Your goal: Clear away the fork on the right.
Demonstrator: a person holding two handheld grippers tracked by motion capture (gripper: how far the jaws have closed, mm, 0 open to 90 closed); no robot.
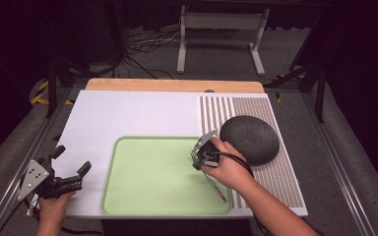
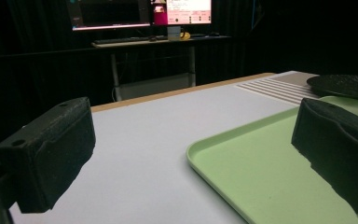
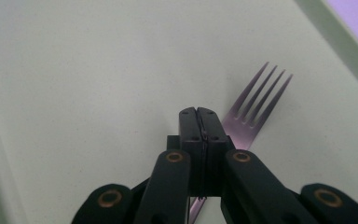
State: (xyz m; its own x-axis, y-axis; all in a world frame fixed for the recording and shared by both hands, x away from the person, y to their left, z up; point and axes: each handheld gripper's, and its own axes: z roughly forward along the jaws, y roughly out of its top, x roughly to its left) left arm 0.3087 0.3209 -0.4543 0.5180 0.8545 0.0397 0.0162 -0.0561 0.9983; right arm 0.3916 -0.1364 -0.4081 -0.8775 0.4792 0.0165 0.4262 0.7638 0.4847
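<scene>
Green tray (image 1: 128,196): a metal fork (image 3: 256,100) is pinched over it by the right gripper's (image 3: 199,114) fingers, while the left gripper's (image 1: 71,164) fingers are spread, nothing held.

The left tongs (image 2: 186,158) stand wide open over the white table (image 2: 144,135), beside the green tray (image 2: 261,172).

From my seat, the right gripper (image 3: 200,122) covers the fork's (image 3: 256,107) handle, so I can't tell whether it is gripped. The dark round mat (image 2: 347,85) runs off the left gripper view's edge. Monitor text is too blurred to read.
</scene>
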